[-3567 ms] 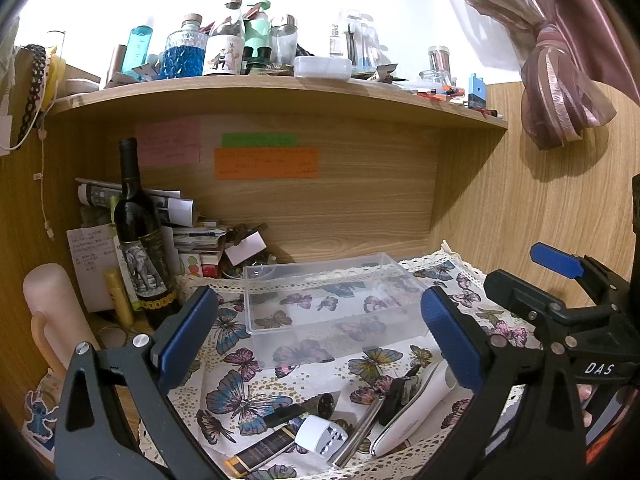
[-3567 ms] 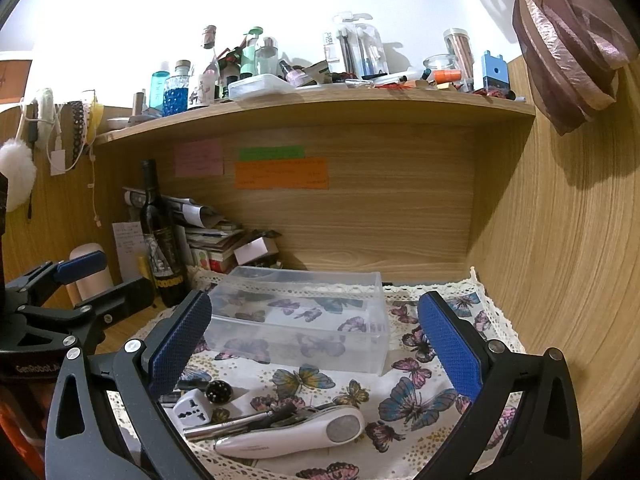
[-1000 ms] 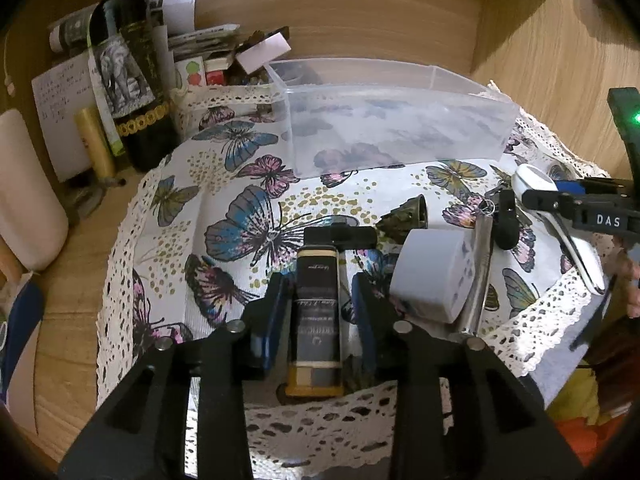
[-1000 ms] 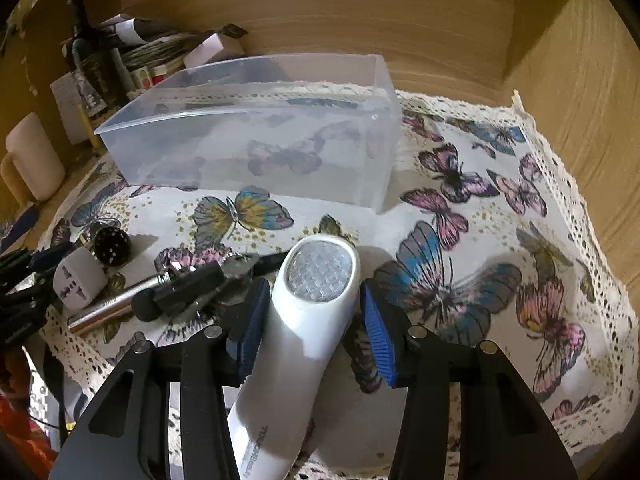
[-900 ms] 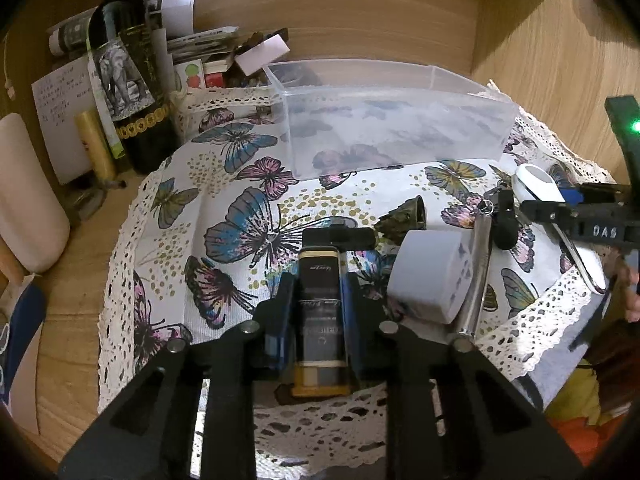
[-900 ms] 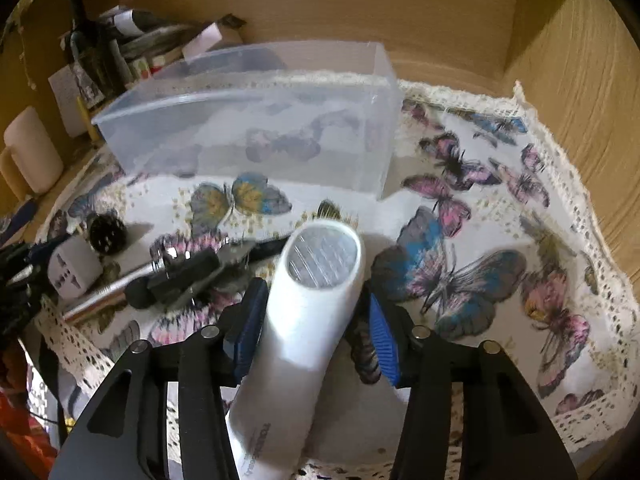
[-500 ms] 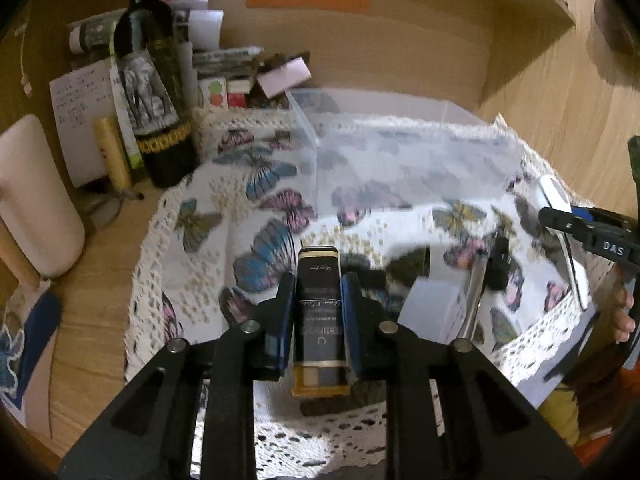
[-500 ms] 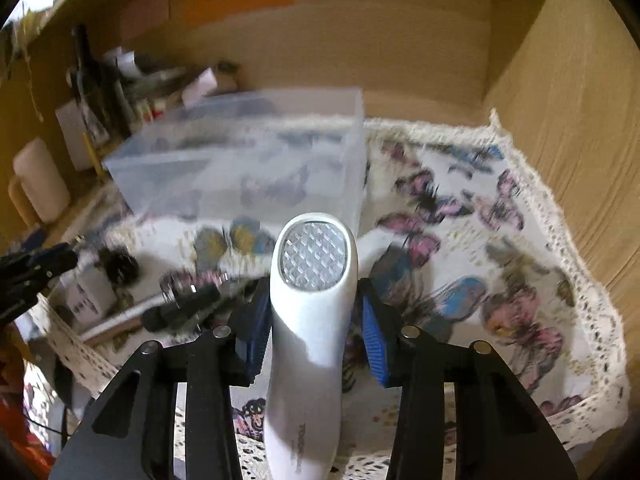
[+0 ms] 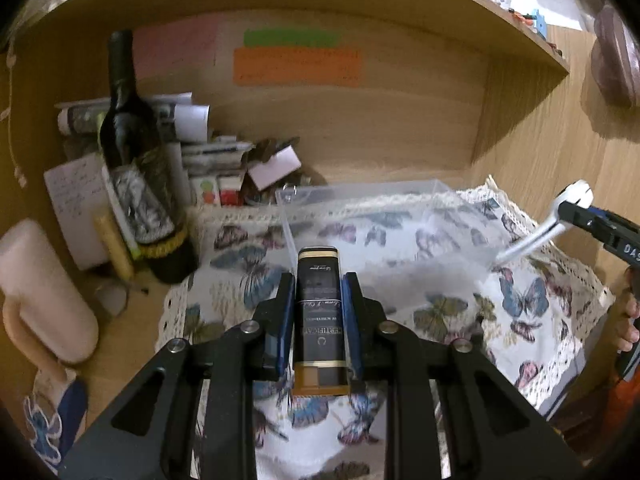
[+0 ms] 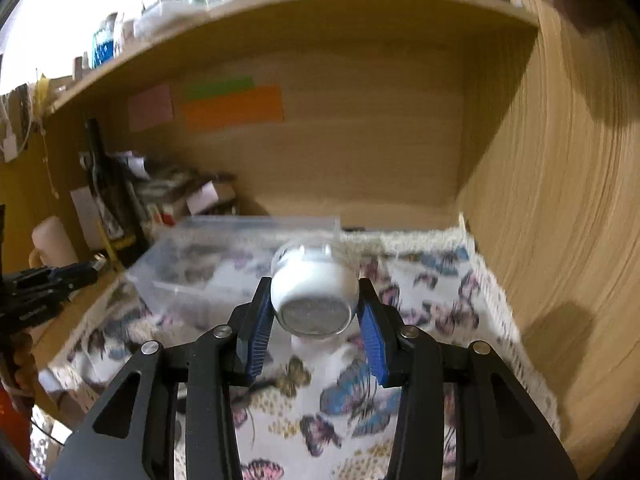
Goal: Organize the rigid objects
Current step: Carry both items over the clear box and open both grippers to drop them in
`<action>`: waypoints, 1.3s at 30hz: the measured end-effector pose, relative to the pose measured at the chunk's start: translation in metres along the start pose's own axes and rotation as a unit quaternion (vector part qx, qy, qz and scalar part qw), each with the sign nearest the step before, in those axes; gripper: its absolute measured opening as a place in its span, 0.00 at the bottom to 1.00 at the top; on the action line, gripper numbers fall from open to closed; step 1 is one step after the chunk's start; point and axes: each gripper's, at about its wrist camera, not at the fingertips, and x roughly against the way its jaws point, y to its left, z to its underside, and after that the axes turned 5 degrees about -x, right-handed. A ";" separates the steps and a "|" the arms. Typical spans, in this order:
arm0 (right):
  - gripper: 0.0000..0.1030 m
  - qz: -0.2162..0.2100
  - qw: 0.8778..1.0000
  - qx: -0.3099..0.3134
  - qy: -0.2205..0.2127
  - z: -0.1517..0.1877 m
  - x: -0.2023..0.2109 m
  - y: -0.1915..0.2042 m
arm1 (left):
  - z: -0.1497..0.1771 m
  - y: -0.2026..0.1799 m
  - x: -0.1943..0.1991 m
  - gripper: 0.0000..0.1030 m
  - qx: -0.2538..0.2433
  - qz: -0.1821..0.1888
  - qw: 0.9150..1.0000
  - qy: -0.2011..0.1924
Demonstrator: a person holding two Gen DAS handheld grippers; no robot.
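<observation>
While scanning from the far left, noted a cream cylindrical mug (image 9: 44, 296) on bare wood, then a dark glass wine bottle (image 9: 136, 168) standing upright against stacked papers and small boxes.

Next, found the left gripper (image 9: 318, 280) pressed together on a dark rectangular bottle with gold bands (image 9: 319, 320), pads on its two flat sides near mid-length, lifted clear of the white butterfly-print cloth with lace edging (image 9: 520, 300). Judged stiff, moderately light, likely glossy and so a little slippery; flat sides right for holding, possibly breakable if glass, so best lowered rather than dropped.

Further right, saw a clear rectangular plastic box (image 9: 360, 208) sitting on the cloth just ahead of both tools, open-topped, apparently holding nothing, though blur made that uncertain.

Then the right gripper (image 10: 314, 286), pinching a white plastic handheld device with a round metal mesh head (image 10: 314, 300) just behind that head, raised near the box's right end. Judged rigid and light; rounded, smooth shell prone to twisting in the pads, so a grip on the narrower neck looked safer.

Cloth soft, wrinkled, liable to slide. Wooden nook enclosed by back and right walls, pink, green and orange paper notes (image 9: 296, 66) stuck on the back, crowded shelf overhead limiting headroom.
</observation>
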 end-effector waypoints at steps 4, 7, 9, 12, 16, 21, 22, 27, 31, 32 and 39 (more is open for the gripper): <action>0.35 -0.009 1.000 0.010 -0.023 -0.020 0.000 0.008 | -0.019 0.000 -0.009 0.22 0.001 0.007 1.000 -0.004; 0.35 -0.012 0.999 0.018 -0.040 -0.035 -0.004 0.014 | -0.032 0.000 -0.017 0.22 0.002 0.011 1.000 -0.006; 0.35 -0.016 0.999 0.020 -0.044 -0.043 -0.009 0.016 | -0.037 0.000 -0.022 0.22 0.003 0.014 1.000 -0.005; 0.35 -0.026 0.999 0.025 -0.038 -0.049 -0.024 0.021 | -0.045 -0.001 -0.035 0.22 0.001 0.016 1.000 0.001; 0.35 -0.045 0.999 0.028 0.002 -0.043 -0.061 0.029 | -0.048 -0.004 -0.056 0.22 -0.005 0.024 0.999 0.021; 0.35 -0.074 0.995 0.021 0.069 -0.027 -0.108 0.033 | -0.048 -0.011 -0.089 0.22 -0.020 0.030 0.998 0.059; 0.35 -0.072 0.994 0.023 0.079 -0.024 -0.113 0.032 | -0.047 -0.012 -0.096 0.22 -0.024 0.031 0.997 0.066; 0.35 -0.061 0.993 0.033 0.098 -0.022 -0.120 0.018 | -0.044 -0.017 -0.120 0.22 -0.037 0.037 0.994 0.092; 0.35 -0.034 0.988 0.058 0.139 -0.010 -0.140 0.014 | -0.042 -0.021 -0.136 0.22 -0.041 0.044 0.992 0.108; 0.35 -0.033 0.986 0.062 0.148 -0.008 -0.145 0.014 | -0.042 -0.023 -0.138 0.22 -0.043 0.043 0.992 0.110; 0.36 -0.034 0.982 0.069 0.173 -0.002 -0.155 0.010 | -0.041 -0.026 -0.139 0.22 -0.049 0.034 0.992 0.114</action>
